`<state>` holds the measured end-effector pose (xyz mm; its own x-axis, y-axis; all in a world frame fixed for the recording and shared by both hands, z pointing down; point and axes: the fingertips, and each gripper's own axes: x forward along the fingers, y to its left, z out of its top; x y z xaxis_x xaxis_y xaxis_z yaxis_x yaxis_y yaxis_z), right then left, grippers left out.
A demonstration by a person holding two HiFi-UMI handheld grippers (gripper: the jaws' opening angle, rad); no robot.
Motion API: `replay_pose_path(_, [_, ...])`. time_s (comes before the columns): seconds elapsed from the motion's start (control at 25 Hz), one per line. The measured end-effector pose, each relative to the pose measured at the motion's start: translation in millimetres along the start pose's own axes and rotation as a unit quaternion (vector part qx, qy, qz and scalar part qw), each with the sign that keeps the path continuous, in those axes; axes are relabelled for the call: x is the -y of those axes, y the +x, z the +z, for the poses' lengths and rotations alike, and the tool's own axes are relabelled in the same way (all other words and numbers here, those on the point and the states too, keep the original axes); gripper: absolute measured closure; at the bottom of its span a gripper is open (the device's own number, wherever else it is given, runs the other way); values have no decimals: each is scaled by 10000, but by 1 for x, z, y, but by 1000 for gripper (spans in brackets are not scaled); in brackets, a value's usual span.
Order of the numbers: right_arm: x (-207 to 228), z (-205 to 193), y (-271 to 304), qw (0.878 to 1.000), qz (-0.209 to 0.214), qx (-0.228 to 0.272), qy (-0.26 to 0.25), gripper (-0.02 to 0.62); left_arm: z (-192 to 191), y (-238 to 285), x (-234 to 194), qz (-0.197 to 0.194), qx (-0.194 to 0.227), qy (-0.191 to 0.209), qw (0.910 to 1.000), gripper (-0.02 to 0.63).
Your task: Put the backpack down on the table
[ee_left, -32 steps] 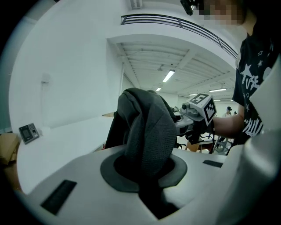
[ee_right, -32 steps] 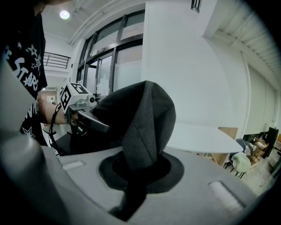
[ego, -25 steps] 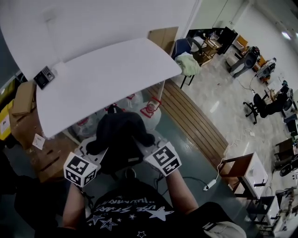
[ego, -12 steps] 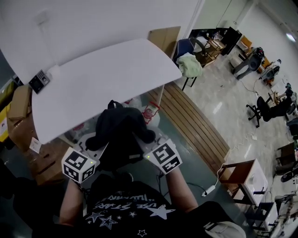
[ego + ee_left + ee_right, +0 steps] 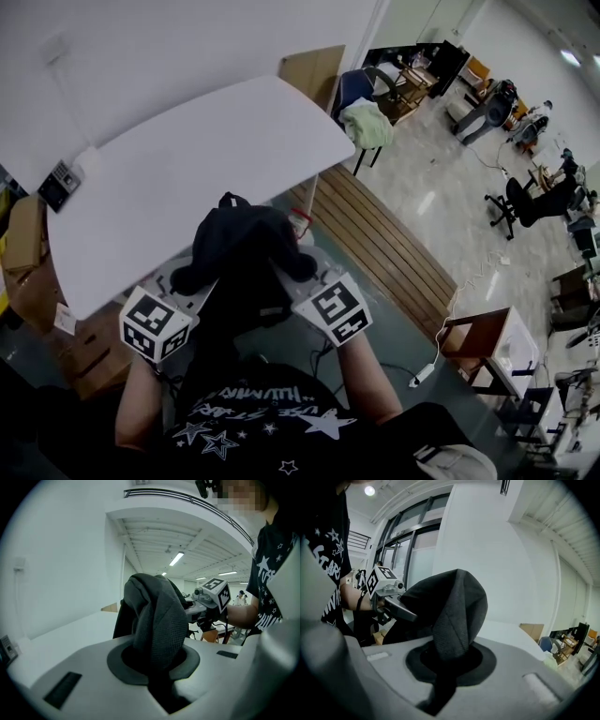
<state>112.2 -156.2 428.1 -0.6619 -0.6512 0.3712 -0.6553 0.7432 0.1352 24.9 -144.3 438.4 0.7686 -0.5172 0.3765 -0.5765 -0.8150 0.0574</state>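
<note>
A black backpack hangs between my two grippers at the near edge of the white table, its top just overlapping that edge. My left gripper is shut on a dark mesh shoulder strap, which bulges up out of its jaws. The right gripper is shut on the other strap in the same way. Each gripper view shows the opposite gripper across the bag: the right gripper and the left gripper. The bag's lower part is hidden behind my arms and chest.
A small dark device lies on the table's far left corner. Cardboard boxes stand at the left, bags under the table. A chair with a green cloth, a slatted bench and a power strip are on the right.
Both grippers and the backpack have moved forward toward the table. The bag's top now overlaps the table's near edge. The grips are unchanged.
</note>
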Motion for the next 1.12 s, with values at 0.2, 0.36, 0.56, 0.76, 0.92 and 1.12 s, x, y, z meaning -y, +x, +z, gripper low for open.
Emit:
replay_pose_path(0.2, [40,28,22,9995,-290,124,-48,565,33,21,-42,-271,162,265,9991,552])
replay_pose_path(0.36, [76,58,46,9973,-673,194,-241,565,62,34,-77,-640,341,225,9971,552])
replay_pose_path(0.56, [106,88,71,9946,-931,74,-442,565,90,44,-114,-982,501,196,9937,552])
replay_pose_path(0.76, [127,125,79,9934,-1067,327,-282,565,127,47,-147,-1087,746,513,9899,552])
replay_pose_path(0.92, [152,144,110,9904,-1225,576,-276,565,146,56,-193,-940,918,875,9875,552])
replay_pose_path(1.12, [184,161,161,9887,-1324,634,-312,565,157,73,-254,-908,867,774,9891,552])
